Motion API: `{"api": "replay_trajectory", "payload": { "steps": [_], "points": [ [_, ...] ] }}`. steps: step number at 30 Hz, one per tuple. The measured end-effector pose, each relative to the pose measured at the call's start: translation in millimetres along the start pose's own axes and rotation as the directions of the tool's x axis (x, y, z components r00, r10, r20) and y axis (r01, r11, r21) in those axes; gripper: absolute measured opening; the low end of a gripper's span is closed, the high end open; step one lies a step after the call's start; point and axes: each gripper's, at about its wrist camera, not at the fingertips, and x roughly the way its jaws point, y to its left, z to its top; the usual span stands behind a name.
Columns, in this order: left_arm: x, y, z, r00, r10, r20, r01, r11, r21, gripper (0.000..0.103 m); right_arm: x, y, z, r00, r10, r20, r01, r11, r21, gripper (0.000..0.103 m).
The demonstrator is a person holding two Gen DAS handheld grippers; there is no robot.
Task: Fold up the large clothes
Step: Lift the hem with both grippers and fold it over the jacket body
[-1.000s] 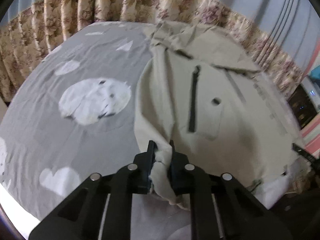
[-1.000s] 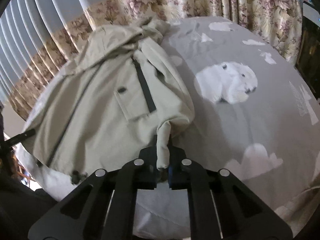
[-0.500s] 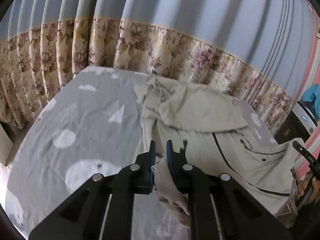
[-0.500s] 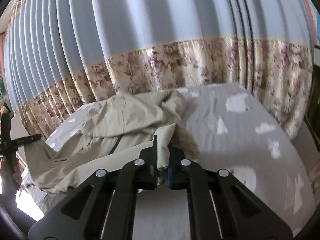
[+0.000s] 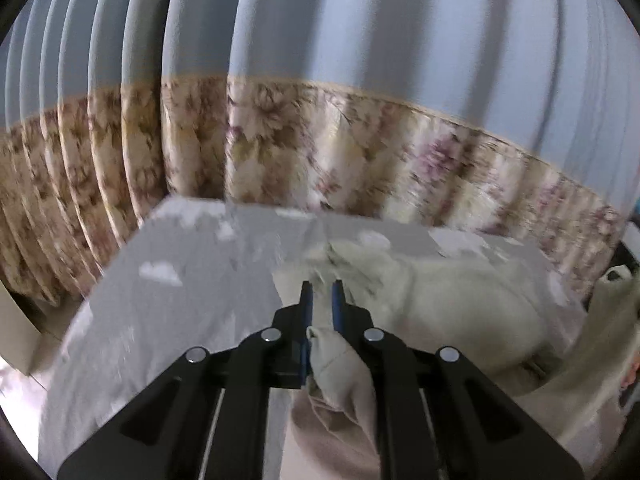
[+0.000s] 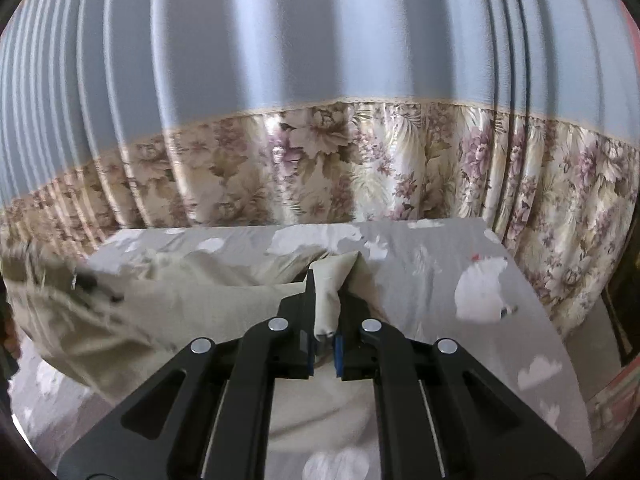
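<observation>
A large beige jacket (image 5: 452, 300) lies on a grey bed sheet (image 5: 188, 304) with white animal prints. My left gripper (image 5: 322, 296) is shut on a bunched hem corner of the jacket and holds it lifted above the bed. The jacket also shows in the right wrist view (image 6: 168, 304), spread to the left. My right gripper (image 6: 326, 284) is shut on another fold of the jacket's hem, also raised. Both views are blurred by motion.
Floral-bordered blue curtains (image 6: 320, 168) hang behind the bed's far edge. The bed sheet (image 6: 472, 280) stretches right of the jacket. A dark cabinet edge (image 6: 624, 312) stands at the far right.
Both grippers have lifted the jacket's hem and carried it toward the far side of the bed; the views have tilted up from the bed to the curtains.
</observation>
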Motion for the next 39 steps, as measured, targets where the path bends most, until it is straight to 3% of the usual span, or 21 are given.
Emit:
{"api": "replay_trajectory", "payload": {
  "steps": [4, 7, 10, 12, 15, 16, 17, 18, 19, 20, 25, 27, 30, 33, 35, 39],
  "points": [
    [38, -3, 29, 0.998, 0.064, 0.015, -0.065, 0.997, 0.036, 0.01, 57, 5, 23, 0.997, -0.07, -0.042, 0.067, 0.996, -0.057, 0.007],
    [84, -2, 44, 0.992, 0.128, -0.02, -0.126, 0.99, 0.064, 0.01, 107, 4, 32, 0.987, -0.11, -0.118, 0.102, 0.992, -0.074, 0.007],
    [128, 0, 41, 0.977, 0.201, -0.077, -0.191, 0.975, 0.112, 0.01, 154, -3, 25, 0.967, -0.134, -0.217, 0.124, 0.99, -0.06, 0.007],
    [156, 3, 29, 0.962, 0.228, -0.148, -0.209, 0.969, 0.134, 0.01, 184, -11, 12, 0.942, -0.122, -0.313, 0.118, 0.993, -0.033, 0.008],
    [169, 11, 17, 0.952, 0.225, -0.208, -0.206, 0.972, 0.109, 0.017, 189, -20, 0, 0.938, -0.074, -0.338, 0.087, 0.996, 0.024, 0.013],
    [166, 14, 18, 0.952, 0.221, -0.211, -0.204, 0.974, 0.099, 0.036, 182, -22, 1, 0.946, -0.047, -0.322, 0.067, 0.997, 0.05, 0.019],
    [160, 18, 20, 0.954, 0.214, -0.209, -0.201, 0.976, 0.083, 0.063, 174, -26, 3, 0.952, -0.013, -0.305, 0.039, 0.996, 0.08, 0.033],
    [153, 20, 24, 0.958, 0.209, -0.197, -0.199, 0.977, 0.072, 0.073, 162, -31, 7, 0.959, 0.044, -0.28, -0.009, 0.992, 0.125, 0.045],
    [145, 22, 29, 0.963, 0.205, -0.173, -0.197, 0.978, 0.061, 0.077, 150, -33, 12, 0.965, 0.083, -0.248, -0.045, 0.987, 0.154, 0.069],
    [138, 23, 35, 0.967, 0.206, -0.149, -0.2, 0.978, 0.053, 0.077, 138, -34, 16, 0.973, 0.086, -0.212, -0.051, 0.985, 0.164, 0.081],
    [106, 25, 56, 0.978, 0.189, -0.094, -0.191, 0.982, -0.014, 0.08, 92, -22, 26, 0.994, 0.001, -0.113, 0.008, 0.997, 0.078, 0.081],
    [97, 14, 52, 0.983, 0.149, -0.109, -0.15, 0.989, -0.003, 0.08, 89, -14, 21, 0.992, -0.04, -0.118, 0.044, 0.999, 0.026, 0.081],
    [93, -15, 32, 0.983, 0.099, -0.152, -0.091, 0.994, 0.064, 0.08, 99, -4, 9, 0.986, -0.034, -0.164, 0.034, 0.999, -0.003, 0.081],
    [102, -52, 9, 0.974, 0.057, -0.217, -0.03, 0.992, 0.126, 0.08, 118, 14, -4, 0.975, 0.012, -0.22, -0.016, 1.0, -0.018, 0.07],
    [112, -68, 1, 0.968, 0.036, -0.247, 0.0, 0.989, 0.145, 0.08, 133, 29, -8, 0.966, 0.034, -0.257, -0.045, 0.998, -0.034, 0.069],
    [159, -93, -6, 0.933, 0.102, -0.344, -0.028, 0.977, 0.212, 0.082, 174, 43, -10, 0.935, 0.047, -0.351, -0.068, 0.997, -0.047, 0.057]
  ]
}}
